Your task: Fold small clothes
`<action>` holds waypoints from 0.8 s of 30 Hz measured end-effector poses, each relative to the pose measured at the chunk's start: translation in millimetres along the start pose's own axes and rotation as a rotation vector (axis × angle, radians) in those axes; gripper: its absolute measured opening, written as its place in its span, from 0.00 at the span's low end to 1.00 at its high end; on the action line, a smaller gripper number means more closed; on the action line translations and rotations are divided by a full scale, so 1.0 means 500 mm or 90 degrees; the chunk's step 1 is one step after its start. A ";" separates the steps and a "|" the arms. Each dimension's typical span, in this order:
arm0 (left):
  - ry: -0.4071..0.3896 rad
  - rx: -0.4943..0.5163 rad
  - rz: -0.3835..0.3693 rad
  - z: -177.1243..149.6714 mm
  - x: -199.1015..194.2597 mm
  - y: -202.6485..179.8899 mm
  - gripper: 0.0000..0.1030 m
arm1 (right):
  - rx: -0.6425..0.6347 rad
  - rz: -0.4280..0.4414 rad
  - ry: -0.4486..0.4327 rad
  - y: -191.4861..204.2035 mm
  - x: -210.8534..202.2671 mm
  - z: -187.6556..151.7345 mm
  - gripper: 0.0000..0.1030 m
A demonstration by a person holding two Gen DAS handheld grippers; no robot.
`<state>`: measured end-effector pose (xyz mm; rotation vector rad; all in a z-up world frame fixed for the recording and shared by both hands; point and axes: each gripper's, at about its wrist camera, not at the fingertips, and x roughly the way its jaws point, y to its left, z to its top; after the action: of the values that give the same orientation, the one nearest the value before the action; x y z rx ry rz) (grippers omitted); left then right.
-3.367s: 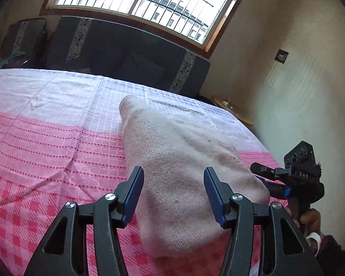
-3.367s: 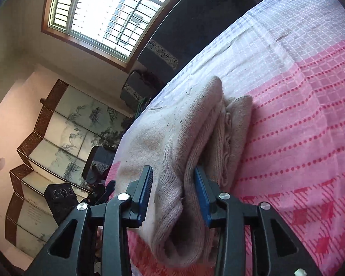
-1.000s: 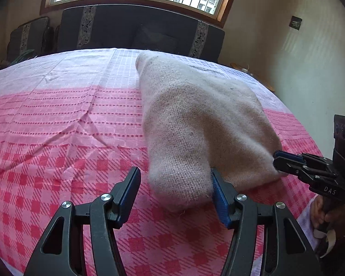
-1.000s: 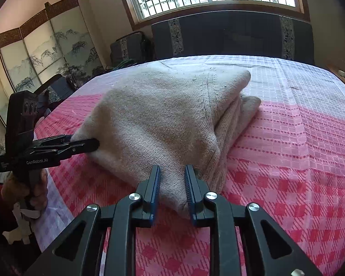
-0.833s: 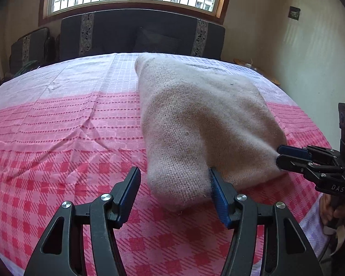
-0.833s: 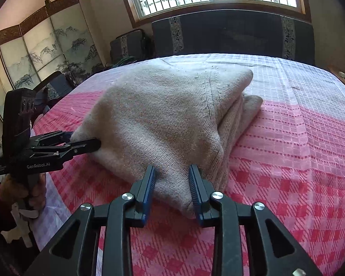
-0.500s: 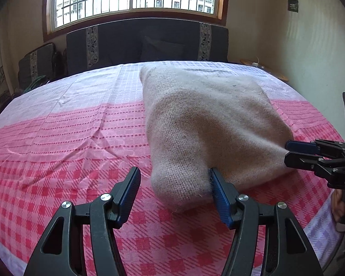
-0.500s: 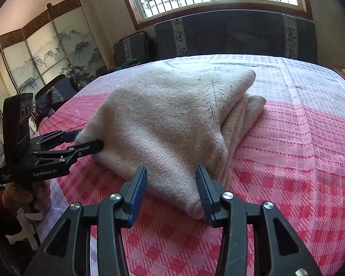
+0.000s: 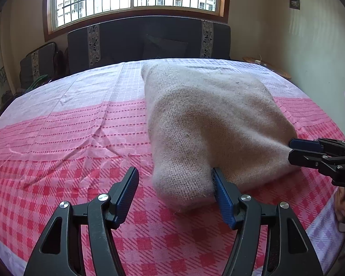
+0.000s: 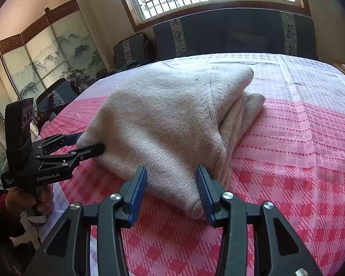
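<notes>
Right gripper (image 10: 171, 189) released sweater (image 10: 172, 124); left gripper (image 9: 176, 189) opening.

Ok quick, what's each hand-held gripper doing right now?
Left hand-held gripper: opening, holding nothing, folded sweater corner between its jaws.
Right hand-held gripper: open, sweater corner released.

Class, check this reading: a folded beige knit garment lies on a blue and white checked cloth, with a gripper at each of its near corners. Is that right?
One detail is wrong: the cloth is pink and red checked, paling to white toward the far side, not blue and white. The right wrist view shows it plainly. The rest stands: the folded beige knit garment lies on it, with the left gripper and right gripper at its near corners.
</notes>
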<state>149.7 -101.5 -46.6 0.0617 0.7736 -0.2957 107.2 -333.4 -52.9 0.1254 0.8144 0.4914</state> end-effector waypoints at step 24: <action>0.008 -0.132 -0.244 0.139 0.011 0.151 0.86 | 0.261 0.113 -0.033 -0.202 -0.009 0.056 0.65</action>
<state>222.1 -41.8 -4.9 -0.2838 0.8238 -0.5761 162.2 -422.1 -60.0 0.5912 0.8498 0.4810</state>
